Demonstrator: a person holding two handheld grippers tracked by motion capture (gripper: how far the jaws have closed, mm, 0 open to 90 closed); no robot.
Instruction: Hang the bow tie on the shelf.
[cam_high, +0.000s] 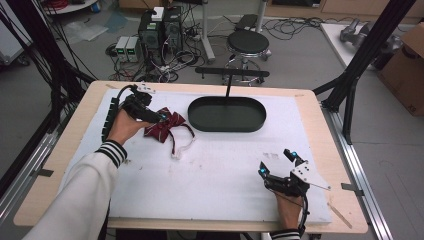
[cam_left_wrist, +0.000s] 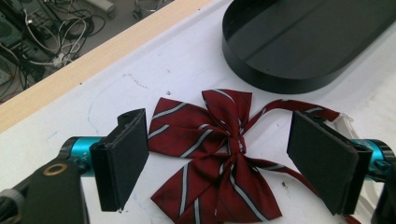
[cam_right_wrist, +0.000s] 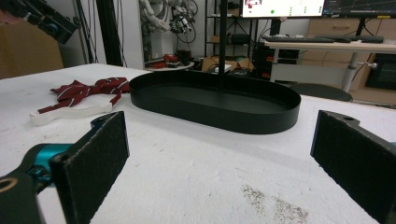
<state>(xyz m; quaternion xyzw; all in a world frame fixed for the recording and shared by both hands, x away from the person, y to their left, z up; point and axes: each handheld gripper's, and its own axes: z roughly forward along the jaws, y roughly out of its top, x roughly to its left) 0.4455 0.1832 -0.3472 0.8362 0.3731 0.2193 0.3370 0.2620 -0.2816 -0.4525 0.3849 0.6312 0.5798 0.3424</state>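
1. Red cloth with grey stripes is what I am after: the bow tie (cam_left_wrist: 215, 154) lies flat on the white mat (cam_high: 220, 175), just left of the black oval tray (cam_high: 227, 114), with its white strap (cam_high: 182, 148) trailing toward me.

2. I hold my left gripper (cam_left_wrist: 224, 158) above the bow tie with the jaws spread wide, gripping nothing. In the left gripper view one pad (cam_left_wrist: 123, 156) sits off the left wing and the other pad (cam_left_wrist: 322, 158) off the right, so the knot lies between them.

3. My right gripper (cam_high: 276, 162) rests near the front right of the mat, well apart from the bow tie, jaws released and empty. In the right gripper view the tray stands ahead of it.

4. To do this well, I judge I should lower the left gripper straight down until both pads nearly touch the mat, keeping the knot centred.

5. Closing on the knot, the thickest part, should give a firm hold; pinching a wing alone may let the thin cloth slip.

6. I would close slowly, so the pads gather the fabric instead of pushing it along the mat.

7. The strap hangs loose, so I would lift high enough that it clears the tray's rim.
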